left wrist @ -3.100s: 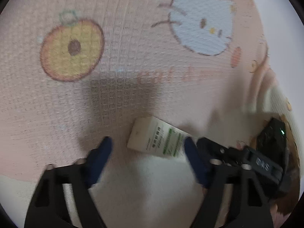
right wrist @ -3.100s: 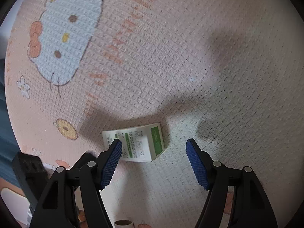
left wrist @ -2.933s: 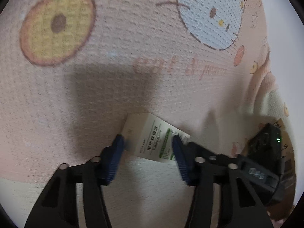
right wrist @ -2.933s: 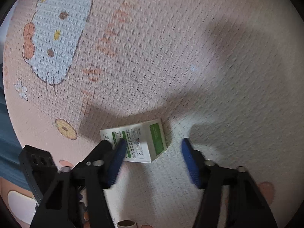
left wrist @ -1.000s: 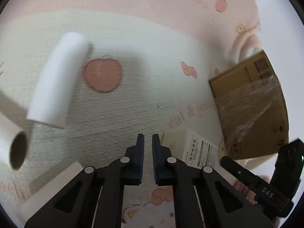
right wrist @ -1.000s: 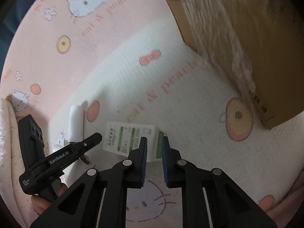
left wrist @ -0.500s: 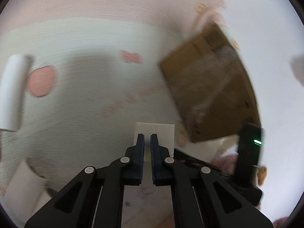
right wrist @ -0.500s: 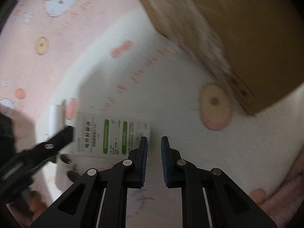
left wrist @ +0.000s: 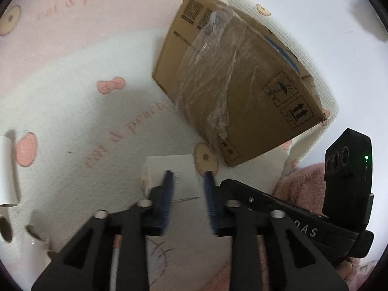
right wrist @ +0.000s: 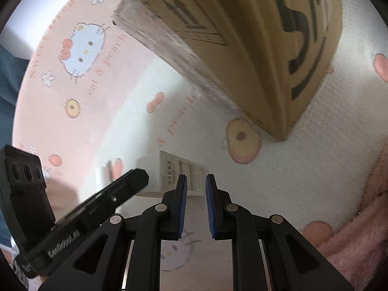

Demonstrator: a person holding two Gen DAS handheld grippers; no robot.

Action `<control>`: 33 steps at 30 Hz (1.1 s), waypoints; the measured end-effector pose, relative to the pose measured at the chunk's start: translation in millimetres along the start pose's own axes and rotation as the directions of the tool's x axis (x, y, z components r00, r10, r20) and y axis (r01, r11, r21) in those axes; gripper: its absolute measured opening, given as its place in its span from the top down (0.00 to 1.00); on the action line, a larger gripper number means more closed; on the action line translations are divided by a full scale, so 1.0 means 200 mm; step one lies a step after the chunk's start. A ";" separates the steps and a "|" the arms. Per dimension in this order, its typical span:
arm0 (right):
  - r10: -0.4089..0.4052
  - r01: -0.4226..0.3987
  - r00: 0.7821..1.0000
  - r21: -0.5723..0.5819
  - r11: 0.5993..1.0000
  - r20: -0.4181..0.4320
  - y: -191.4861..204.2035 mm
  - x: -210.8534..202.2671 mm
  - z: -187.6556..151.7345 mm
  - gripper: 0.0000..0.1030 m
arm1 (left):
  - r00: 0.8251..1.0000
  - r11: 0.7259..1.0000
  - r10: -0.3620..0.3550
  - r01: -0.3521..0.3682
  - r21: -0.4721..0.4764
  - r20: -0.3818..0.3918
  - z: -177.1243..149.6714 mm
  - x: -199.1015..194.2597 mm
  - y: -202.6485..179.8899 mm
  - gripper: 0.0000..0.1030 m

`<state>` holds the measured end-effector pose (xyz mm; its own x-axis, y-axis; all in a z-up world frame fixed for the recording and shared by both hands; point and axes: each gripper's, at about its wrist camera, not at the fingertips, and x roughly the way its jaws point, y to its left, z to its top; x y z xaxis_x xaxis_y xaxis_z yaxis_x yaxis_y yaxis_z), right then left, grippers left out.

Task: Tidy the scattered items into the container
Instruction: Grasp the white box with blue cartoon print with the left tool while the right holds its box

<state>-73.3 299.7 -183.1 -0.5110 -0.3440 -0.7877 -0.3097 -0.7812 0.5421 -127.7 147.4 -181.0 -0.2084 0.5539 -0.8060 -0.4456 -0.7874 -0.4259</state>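
So here both tools are hanging over the cartoon-cat play mat, right next to the cardboard box, which I'm guessing is the container. The small white carton with green print is lying on the mat just short of the box's near corner, not inside it.

The left tool has its jaws opening right now. The carton shows just past the blue pads and partly behind the left one, but the pads are blurred and I can't see them pressing on it, so I'd call it not held. The right tool has its jaws nearly together with only a narrow gap and nothing in it.

Looks like the carton step isn't done: it still needs grabbing and lifting over the box wall. From these angles I can't see the opening of the box, so finding that comes first. A few white paper tubes are off to the left, still waiting too.
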 end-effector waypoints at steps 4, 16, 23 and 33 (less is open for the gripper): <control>0.064 -0.065 0.998 -0.037 0.997 -0.018 0.07 0.02 -0.01 0.87 | 0.999 0.999 0.001 0.000 -0.035 0.033 0.00 -0.10 0.06 0.52; 0.108 -0.107 0.994 0.041 0.993 -0.026 0.11 0.14 0.02 0.82 | 0.993 0.967 -0.119 0.115 -0.228 -0.005 -0.05 0.04 0.31 0.65; 0.156 -0.152 0.987 0.131 0.980 -0.026 0.03 0.18 0.04 0.79 | 0.963 0.883 -0.265 0.262 -0.389 0.047 -0.07 0.10 0.39 0.76; 0.151 -0.153 0.988 0.068 0.986 0.026 0.07 0.17 0.05 0.76 | 0.969 0.879 -0.235 0.245 -0.409 0.075 -0.07 0.08 0.35 0.77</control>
<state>-103.2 281.7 -199.9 -0.5725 -0.4448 -0.6888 -0.2818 -0.6821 0.6747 -151.3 97.4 -230.2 -0.1630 0.7422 -0.6500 -0.0865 -0.6671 -0.7400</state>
